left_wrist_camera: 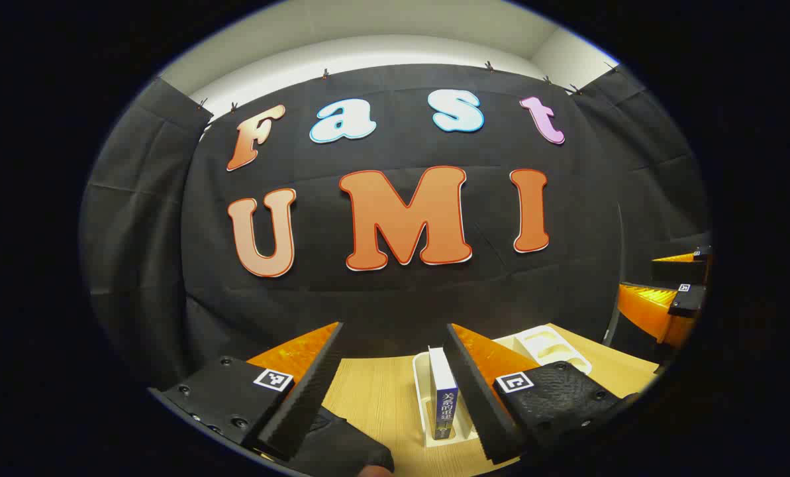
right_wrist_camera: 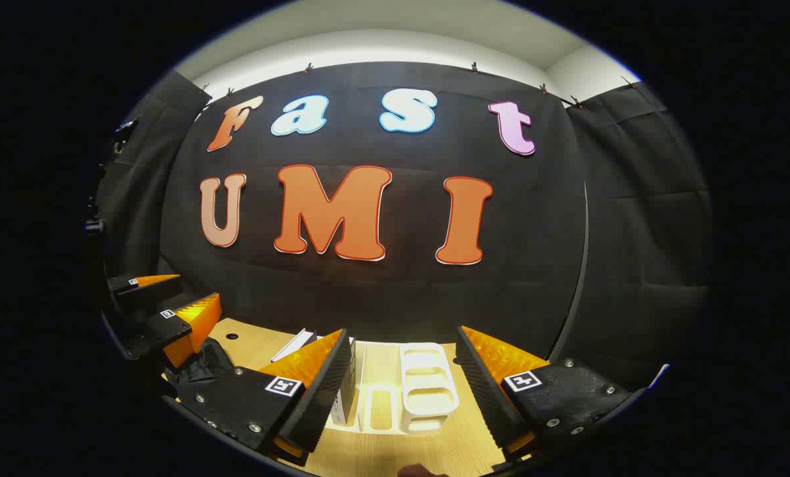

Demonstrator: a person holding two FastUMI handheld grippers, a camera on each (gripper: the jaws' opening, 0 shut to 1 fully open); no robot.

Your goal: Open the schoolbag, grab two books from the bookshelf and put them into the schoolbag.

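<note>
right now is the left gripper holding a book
No, the left gripper is open over the table, and the book stands upright in the white rack ahead, between the fingers but untouched.

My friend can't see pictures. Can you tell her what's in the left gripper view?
The left gripper, open, hovers above a wooden table, facing a book standing upright in a white rack. The right gripper shows at the right edge.
</note>
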